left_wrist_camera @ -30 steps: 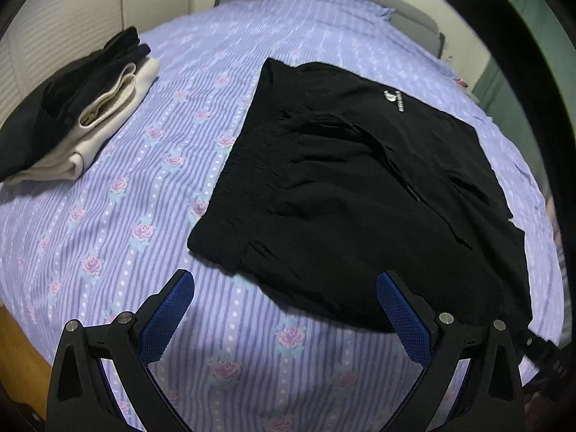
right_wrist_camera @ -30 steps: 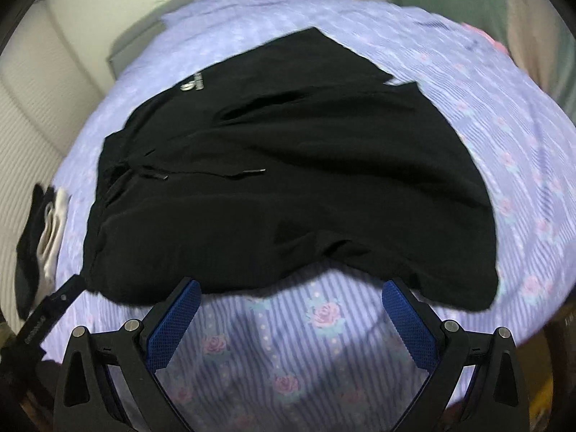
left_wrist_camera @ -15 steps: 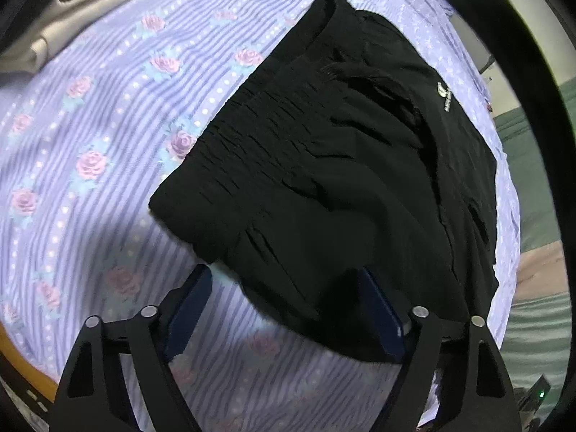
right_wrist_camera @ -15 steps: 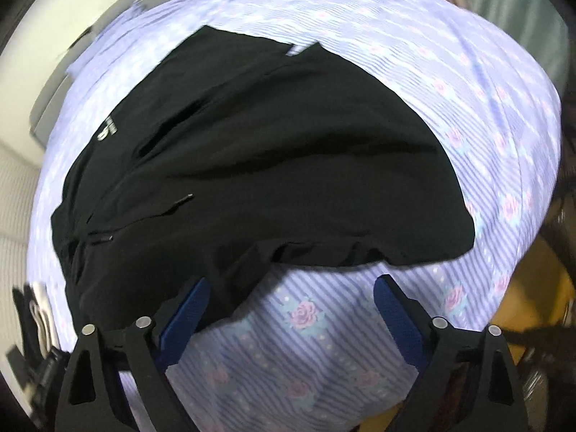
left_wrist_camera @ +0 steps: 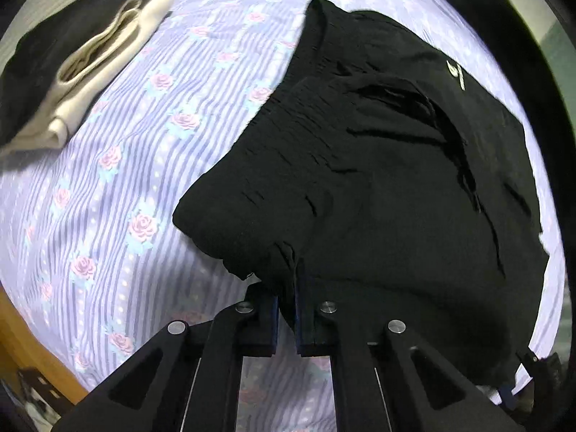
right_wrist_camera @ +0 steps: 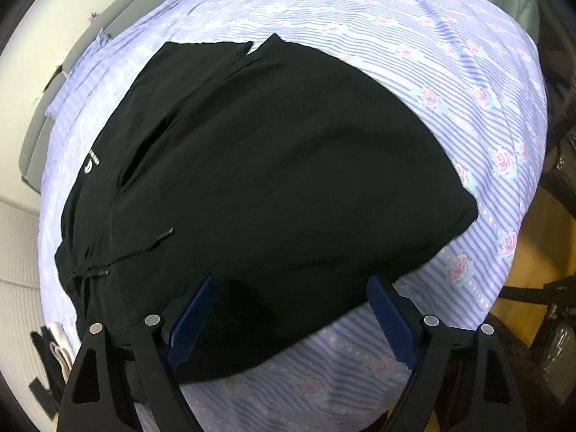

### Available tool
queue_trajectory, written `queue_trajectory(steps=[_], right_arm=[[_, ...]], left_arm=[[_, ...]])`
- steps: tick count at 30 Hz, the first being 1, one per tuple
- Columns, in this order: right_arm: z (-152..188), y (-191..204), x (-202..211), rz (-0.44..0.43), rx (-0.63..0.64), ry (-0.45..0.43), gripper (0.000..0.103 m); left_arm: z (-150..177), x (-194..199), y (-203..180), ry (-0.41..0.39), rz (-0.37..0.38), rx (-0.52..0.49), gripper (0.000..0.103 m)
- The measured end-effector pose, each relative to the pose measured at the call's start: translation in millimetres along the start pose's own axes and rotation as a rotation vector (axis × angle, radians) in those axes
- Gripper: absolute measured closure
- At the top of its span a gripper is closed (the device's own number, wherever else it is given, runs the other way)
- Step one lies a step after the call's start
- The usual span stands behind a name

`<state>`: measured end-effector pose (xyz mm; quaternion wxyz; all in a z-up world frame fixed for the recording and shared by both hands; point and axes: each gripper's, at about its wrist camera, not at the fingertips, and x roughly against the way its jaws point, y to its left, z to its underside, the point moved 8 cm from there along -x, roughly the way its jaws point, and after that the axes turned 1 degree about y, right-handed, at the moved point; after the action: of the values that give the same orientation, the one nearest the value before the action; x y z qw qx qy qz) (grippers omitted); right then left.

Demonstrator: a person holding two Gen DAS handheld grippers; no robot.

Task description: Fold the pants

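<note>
Black pants [left_wrist_camera: 378,165] lie folded over on a lilac striped bedsheet with roses, waistband to the left and a small white logo at the far side. My left gripper [left_wrist_camera: 287,289] is shut on the near edge of the pants by the waistband, the cloth bunched between its blue pads. In the right wrist view the pants [right_wrist_camera: 273,165] fill the middle, drawstrings at the left. My right gripper [right_wrist_camera: 291,309] is open, its blue fingers straddling the near edge of the pants, cloth lying between them.
A stack of folded black and cream clothes [left_wrist_camera: 79,54] sits at the far left of the bed. The wooden bed edge [left_wrist_camera: 28,345] is at the near left. A grey headboard [right_wrist_camera: 118,18] is at the far end. Dark furniture [right_wrist_camera: 561,165] stands right of the bed.
My left gripper has moved onto the pants' near edge and closed on it. My right gripper has moved forward over the pants' edge, still open.
</note>
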<state>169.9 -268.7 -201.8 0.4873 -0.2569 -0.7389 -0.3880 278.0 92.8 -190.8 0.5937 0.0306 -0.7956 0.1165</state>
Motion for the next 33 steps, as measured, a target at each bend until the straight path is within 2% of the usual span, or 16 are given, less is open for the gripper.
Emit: queue_trajectory(steps=[7, 15, 17, 19, 20, 21, 28, 33], right_arm=[[6, -35, -23, 0.052, -0.044, 0.083, 0.016], [-25, -52, -28, 0.101, -0.048, -0.017, 0.017], [-31, -55, -32, 0.118, -0.048, -0.011, 0.034], [-35, -53, -32, 0.143, -0.010, 0.017, 0.064], [-39, -48, -29, 0.146, 0.019, 0.027, 0.074], [-45, -41, -24, 0.133, 0.052, 0.025, 0.095], [-101, 32, 50, 0.043, 0.296, -0.102, 0.098], [-121, 82, 95, -0.013, 0.379, -0.142, 0.098]], left_arm=[[6, -4, -16, -0.021, -0.122, -0.128, 0.095], [9, -14, -38, -0.007, -0.177, -0.225, 0.095], [9, -15, -42, -0.003, -0.174, -0.233, 0.095], [4, -18, -46, 0.002, -0.169, -0.231, 0.095], [3, -15, -47, 0.001, -0.166, -0.233, 0.096], [3, -11, -48, -0.005, -0.166, -0.240, 0.096], [-19, 47, -54, -0.071, -0.129, -0.201, 0.097], [-30, 94, -52, -0.130, -0.113, -0.152, 0.097]])
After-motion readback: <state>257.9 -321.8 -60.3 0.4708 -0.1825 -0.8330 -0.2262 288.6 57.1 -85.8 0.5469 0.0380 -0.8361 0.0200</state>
